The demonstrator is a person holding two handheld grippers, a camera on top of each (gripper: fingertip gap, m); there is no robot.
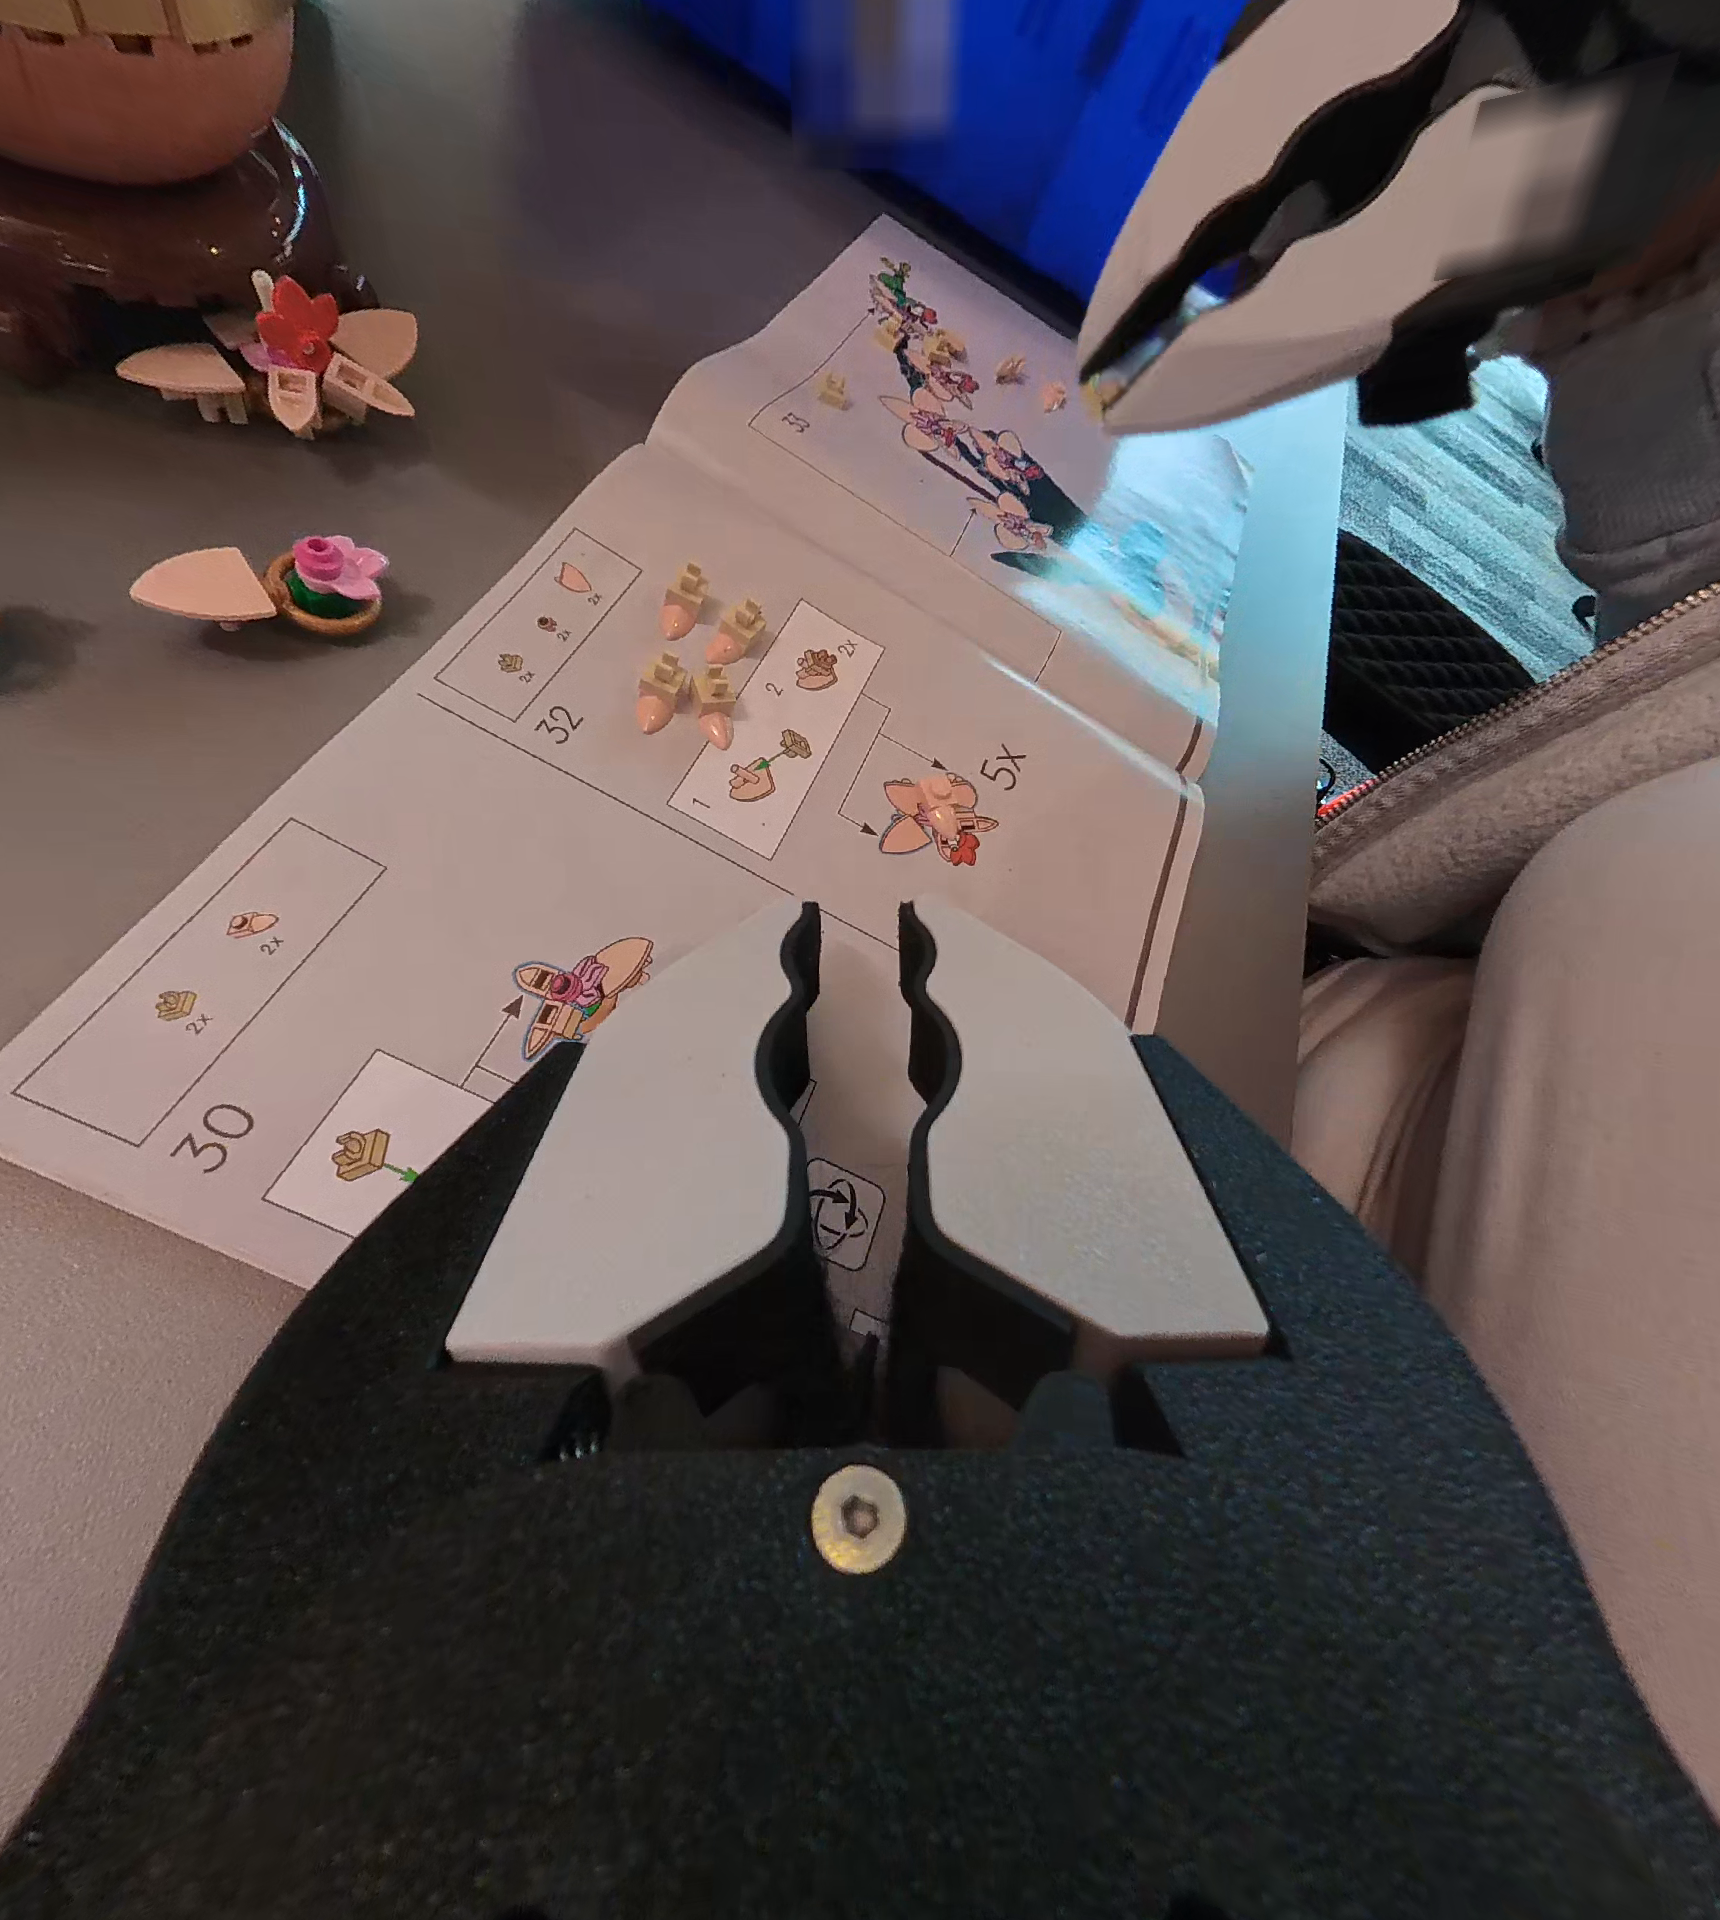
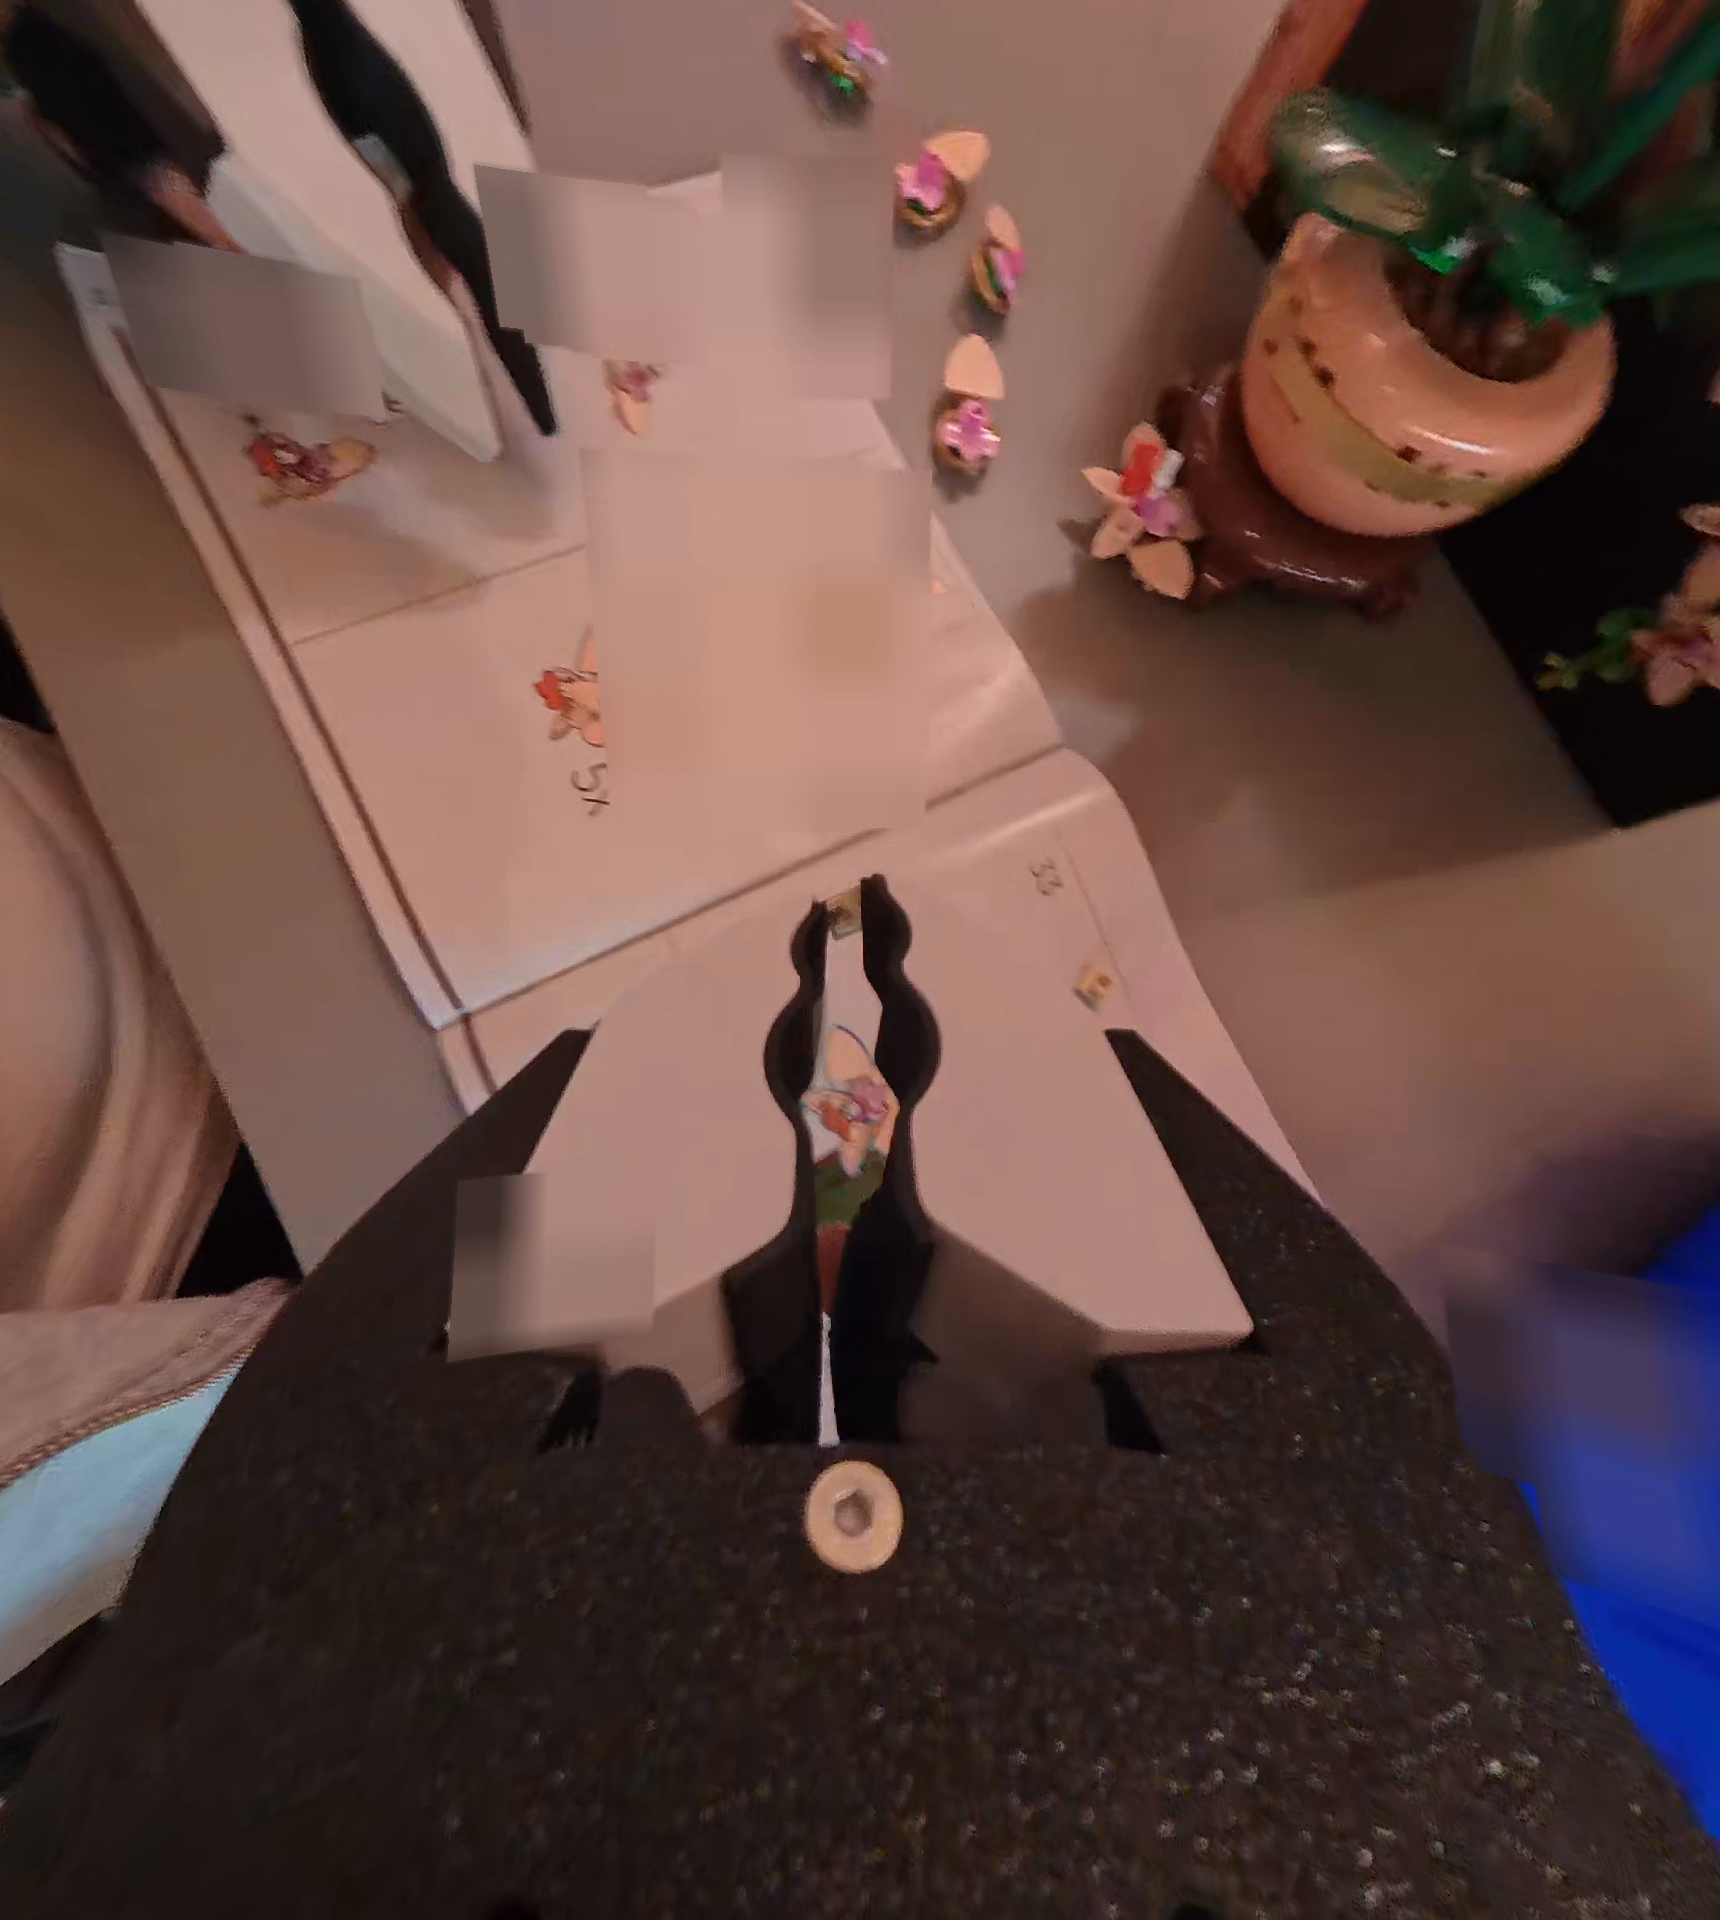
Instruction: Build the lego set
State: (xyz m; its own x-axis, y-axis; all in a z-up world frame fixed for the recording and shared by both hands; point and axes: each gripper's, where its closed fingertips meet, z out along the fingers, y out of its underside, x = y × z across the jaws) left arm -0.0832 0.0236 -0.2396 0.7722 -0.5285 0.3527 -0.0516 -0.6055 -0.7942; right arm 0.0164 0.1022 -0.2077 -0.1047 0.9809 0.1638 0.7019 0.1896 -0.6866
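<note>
We see a grey table [image 1: 565, 187] bearing an open instruction booklet [image 1: 399, 831], with a brick-built flower pot [image 2: 1407, 416] at the far corner. Our left gripper [image 1: 858, 914] hovers over the booklet, jaws narrowly apart with nothing between them. Our right gripper [image 2: 845, 899] pinches a tiny tan brick [image 2: 843, 914] at its fingertips, above the booklet's other page. Four tan-and-pink pieces [image 1: 700, 665] lie clustered on the booklet.

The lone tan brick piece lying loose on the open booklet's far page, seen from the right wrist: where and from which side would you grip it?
The small tan piece lies alone on the booklet, with bare page all round. Probably best taken from above, jaws closing across its two opposite flat sides; it looks too small and low for a sideways approach. Finer shape is too blurred to tell.
</note>
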